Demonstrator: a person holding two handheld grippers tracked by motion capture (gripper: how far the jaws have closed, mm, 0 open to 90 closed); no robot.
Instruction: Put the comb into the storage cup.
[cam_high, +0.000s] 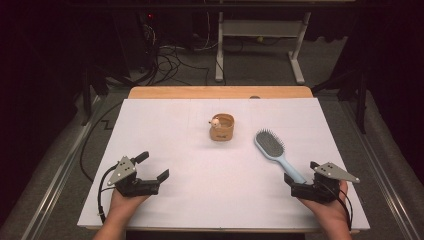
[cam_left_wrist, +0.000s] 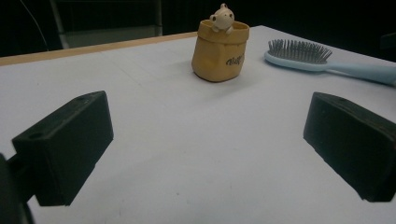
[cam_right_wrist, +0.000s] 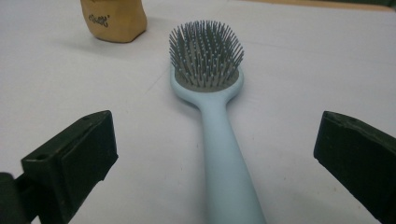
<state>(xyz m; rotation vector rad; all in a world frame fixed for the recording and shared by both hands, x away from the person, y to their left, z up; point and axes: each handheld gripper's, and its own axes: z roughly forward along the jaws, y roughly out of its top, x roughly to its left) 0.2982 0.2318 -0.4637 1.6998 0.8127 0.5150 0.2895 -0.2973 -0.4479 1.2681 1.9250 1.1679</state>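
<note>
So the light blue hairbrush is lying flat on the white surface, bristles up, in the right half of the high view. Its head points toward the upper left of the frame and the handle runs down to the lower right, straight into the right hand-held gripper. In the right gripper view the hairbrush handle comes up from the bottom middle of the frame, right between the two black jaws. They're spread wide and neither pad touches the handle, so nothing's being pinched there.

Just to the upper left of the brush head, near the middle of the high view, sits a little tan pouch-shaped pot with a tiny cream bear figure peeking over its rim. It stands upright, close to the brush but not touching it. In the left gripper view the tan pouch-shaped pot is at top center with the brush to its right.

The left hand-held gripper is down in the lower left of the high view, well apart from both things, jaws spread over bare surface with nothing between them.

Past the far edge of the surface there's a tangle of cables on the floor and the white legs of another table.
</note>
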